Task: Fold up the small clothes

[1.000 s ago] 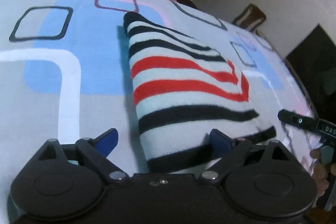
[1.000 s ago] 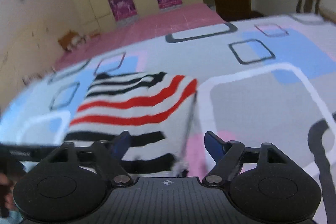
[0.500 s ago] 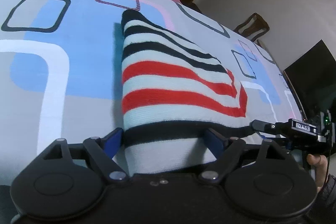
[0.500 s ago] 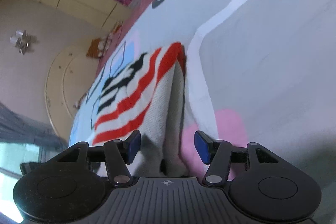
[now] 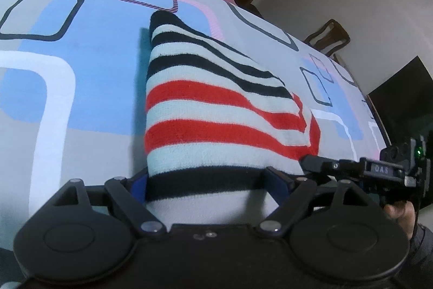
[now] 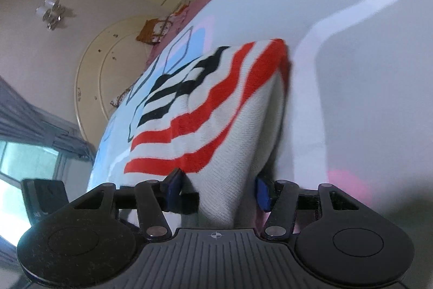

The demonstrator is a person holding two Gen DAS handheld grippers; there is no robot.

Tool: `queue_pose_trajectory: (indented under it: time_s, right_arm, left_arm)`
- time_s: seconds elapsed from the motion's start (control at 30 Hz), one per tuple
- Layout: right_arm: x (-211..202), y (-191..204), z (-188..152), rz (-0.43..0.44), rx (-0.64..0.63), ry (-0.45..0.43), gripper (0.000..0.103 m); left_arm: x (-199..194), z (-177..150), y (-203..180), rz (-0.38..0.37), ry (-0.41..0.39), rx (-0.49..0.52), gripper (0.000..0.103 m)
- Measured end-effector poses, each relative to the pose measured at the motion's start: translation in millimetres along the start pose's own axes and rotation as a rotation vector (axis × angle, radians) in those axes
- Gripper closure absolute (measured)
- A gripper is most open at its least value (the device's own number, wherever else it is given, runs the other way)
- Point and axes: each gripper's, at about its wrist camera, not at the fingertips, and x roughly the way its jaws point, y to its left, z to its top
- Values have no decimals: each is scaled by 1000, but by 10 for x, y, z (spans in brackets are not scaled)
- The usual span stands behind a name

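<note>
Stripes fill both of my wrist views: the small sweater [image 5: 216,110], banded in black, red and pale mint, lies on the bed [image 5: 67,88] over a bedspread printed with blue, white and grey rounded squares. Its near edge is raised off the bedspread and runs into both tools.

My left tool [image 5: 208,182] has its blue pads [image 5: 278,184] spread wide, with the black-striped hem sitting between them; I cannot tell whether they press on the cloth. My right tool [image 6: 216,187] has its pads [image 6: 263,194] closer in, one on each side of a bunched fold at the sweater's corner, and they look to be pinching it. In the left view that right tool [image 5: 314,163] reaches in from the right side and touches the sweater's edge just beside the red stripes.

A wooden chair [image 5: 328,38] stands beyond the bed's far side.
</note>
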Motion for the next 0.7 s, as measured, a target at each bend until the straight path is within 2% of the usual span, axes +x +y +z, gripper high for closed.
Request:
queue_pose_trajectory:
  time_s: [0.1, 0.2, 0.43, 0.7]
  right_arm:
    - [15, 56, -50, -21, -31, -14, 49]
    - [80, 151, -97, -64, -87, -28, 60]
    - [69, 300, -182, -96, -147, -50, 66]
    - [-52, 686, -268, -133, -254, -78, 68]
  left_arm:
    - [29, 8, -122, 37, 5, 60, 23]
    - [21, 9, -205, 62, 4, 105, 30]
    - [-94, -1, -326, 87, -19, 195, 46]
    - [-363, -42, -421, 61, -53, 258, 49]
